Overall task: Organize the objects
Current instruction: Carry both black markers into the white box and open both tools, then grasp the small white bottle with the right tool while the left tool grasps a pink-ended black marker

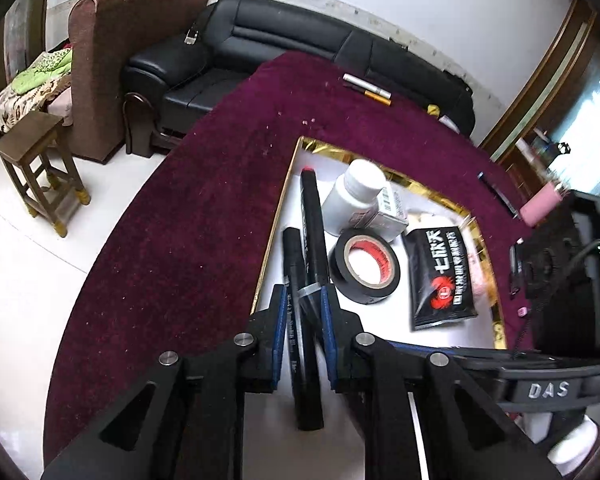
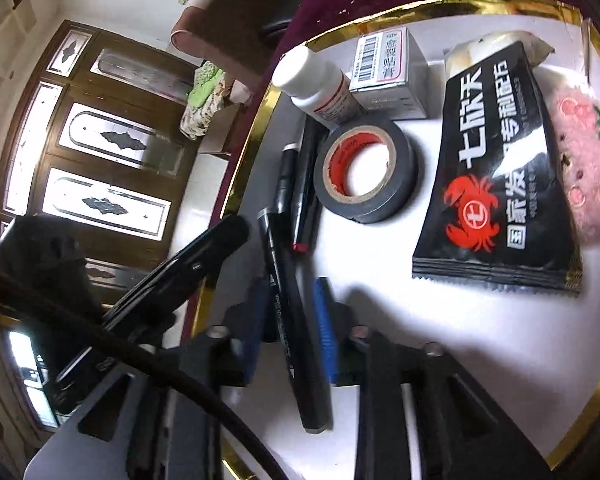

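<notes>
Objects gathered on a gold-rimmed white tray (image 1: 288,184), set on the maroon-clothed counter (image 1: 200,200).

Black sachet (image 2: 500,168) with red crab logo: lies flat toward one tray edge, overlapping a pink fuzzy piece (image 2: 588,168). Looks light and floppy; best pinched at the crimped end.

Tape roll (image 2: 364,168), black with a red core: lies flat mid-tray. Probably stiff and a little heavier; take hold across its wall, one finger inside the core.

Grey box (image 2: 392,72) with a barcode, and a white bottle (image 2: 316,84) on its side against it, sit toward a tray corner. Likely to roll, that bottle; grip across the body.

Black markers (image 2: 306,184), one red-ended, lie side by side along the opposite tray edge. Light, stiff, smooth barrels, so apt to slip or roll; take at mid-barrel, squarely.

Right gripper (image 2: 291,292): stands parted around another marker (image 2: 300,360), a sliver of tray showing beside the barrel.

Left gripper (image 1: 302,292): straddles marker barrels, pads close against them; cannot tell whether actually clamping.
</notes>
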### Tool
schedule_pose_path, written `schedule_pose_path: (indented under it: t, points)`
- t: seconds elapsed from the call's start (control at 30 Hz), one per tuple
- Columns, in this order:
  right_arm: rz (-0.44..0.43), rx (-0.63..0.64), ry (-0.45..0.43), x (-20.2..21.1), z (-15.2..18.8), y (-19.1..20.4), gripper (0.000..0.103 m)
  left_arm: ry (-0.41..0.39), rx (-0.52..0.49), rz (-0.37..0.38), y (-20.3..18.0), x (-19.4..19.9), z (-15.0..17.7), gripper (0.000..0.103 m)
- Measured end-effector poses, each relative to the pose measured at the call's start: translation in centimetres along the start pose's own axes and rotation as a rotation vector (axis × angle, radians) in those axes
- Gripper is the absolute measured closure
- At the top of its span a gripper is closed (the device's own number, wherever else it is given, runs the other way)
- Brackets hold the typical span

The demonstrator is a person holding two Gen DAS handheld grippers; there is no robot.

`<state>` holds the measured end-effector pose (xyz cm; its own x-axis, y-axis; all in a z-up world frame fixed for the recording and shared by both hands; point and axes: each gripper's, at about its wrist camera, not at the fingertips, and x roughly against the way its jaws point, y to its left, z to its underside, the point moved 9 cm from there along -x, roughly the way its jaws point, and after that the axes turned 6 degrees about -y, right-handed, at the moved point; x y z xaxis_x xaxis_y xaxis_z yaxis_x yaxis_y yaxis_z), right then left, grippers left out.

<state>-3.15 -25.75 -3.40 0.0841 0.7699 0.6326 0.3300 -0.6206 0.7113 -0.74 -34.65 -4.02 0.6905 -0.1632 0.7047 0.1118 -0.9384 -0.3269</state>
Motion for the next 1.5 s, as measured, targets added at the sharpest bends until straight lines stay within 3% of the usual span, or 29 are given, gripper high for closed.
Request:
schedule_pose_path:
  t: [0.17, 0.27, 0.37, 0.43, 0.5, 0.57, 0.6, 0.63, 0.67, 0.7, 0.73, 0.77, 0.8, 0.9, 0.97, 1.1, 1.23, 1.3, 1.33, 1.4, 1.47, 1.5]
  points:
    - [0.011, 0.045, -0.063, 3.4, 0.0, 0.6, 0.074, -0.093, 0.052, 0.064, -0.4, 3.0, -0.8, 0.087]
    - [0.043, 0.103, -0.149, 7.4, -0.1, 0.6, 0.072, -0.158, 0.052, 0.082, -1.1, 5.4, -0.5, 0.07]
    - [0.065, 0.123, -0.24, 11.6, 0.0, 0.0, 0.064, -0.142, 0.05, 0.107, -2.4, 5.6, 0.3, 0.066]
    - [0.07, 0.14, -0.29, 14.5, 0.0, -0.5, 0.064, -0.112, 0.042, 0.108, -3.3, 5.1, 1.2, 0.066]
    - [0.137, 0.187, -0.413, 18.7, 0.4, -1.1, 0.064, -0.097, 0.033, 0.138, -4.7, 5.2, 1.8, 0.066]
    - [0.303, 0.272, -0.601, 24.5, 1.0, -1.9, 0.064, -0.104, 0.015, 0.172, -6.6, 5.9, 2.1, 0.066]
    - [0.435, 0.33, -0.722, 28.2, 1.8, -2.3, 0.062, -0.109, 0.005, 0.189, -7.5, 6.3, 2.2, 0.066]
    - [0.535, 0.373, -0.818, 31.3, 2.8, -2.6, 0.044, -0.117, -0.012, 0.216, -8.9, 6.8, 2.3, 0.066]
    - [0.612, 0.398, -0.906, 34.3, 3.8, -3.1, 0.013, -0.124, -0.026, 0.239, -10.2, 7.3, 2.4, 0.065]
    - [0.673, 0.404, -0.997, 37.4, 4.9, -3.9, 0.001, -0.13, -0.04, 0.27, -11.7, 7.8, 2.5, 0.057]
    - [0.701, 0.392, -1.06, 39.5, 5.8, -4.9, 0.0, -0.133, -0.053, 0.308, -13.3, 8.0, 2.6, 0.047]
    - [0.718, 0.345, -1.07, 41.3, 6.5, -6.8, 0.0, -0.132, -0.064, 0.335, -14.6, 8.1, 2.7, 0.045]
    - [0.715, 0.268, -1.011, 42.0, 6.9, -9.3, 0.0, -0.125, -0.076, 0.374, -16.5, 8.0, 2.9, 0.045]
    - [0.661, -0.037, -0.724, 40.5, 9.2, -18.2, 0.001, -0.081, -0.086, 0.468, -20.4, 7.2, 3.9, 0.045]
    - [0.681, -0.158, -0.648, 39.9, 12.3, -22.8, 0.008, -0.041, -0.086, 0.516, -22.7, 6.6, 5.0, 0.045]
    - [0.684, -0.245, -0.606, 39.0, 15.6, -26.0, 0.008, 0.031, -0.11, 0.56, -25.7, 5.4, 7.4, 0.045]
    - [0.689, -0.229, -0.551, 36.1, 15.2, -27.1, 0.01, 0.078, -0.154, 0.554, -27.1, 4.5, 8.9, 0.045]
    - [0.706, -0.198, -0.519, 35.2, 14.7, -27.3, 0.023, 0.077, -0.206, 0.537, -27.8, 4.5, 9.1, 0.045]
    - [0.739, -0.186, -0.489, 34.3, 14.4, -27.6, 0.037, 0.074, -0.228, 0.527, -28.2, 4.7, 9.2, 0.045]
    - [0.831, -0.118, -0.48, 33.8, 14.2, -27.6, 0.048, 0.066, -0.285, 0.514, -29.3, 4.9, 9.3, 0.045]
    - [0.875, -0.081, -0.469, 33.4, 14.0, -27.7, 0.068, 0.053, -0.349, 0.505, -30.6, 4.9, 9.1, 0.045]
    - [0.874, -0.077, -0.469, 33.5, 14.0, -27.8, 0.07, 0.051, -0.384, 0.503, -31.4, 4.8, 9.1, 0.045]
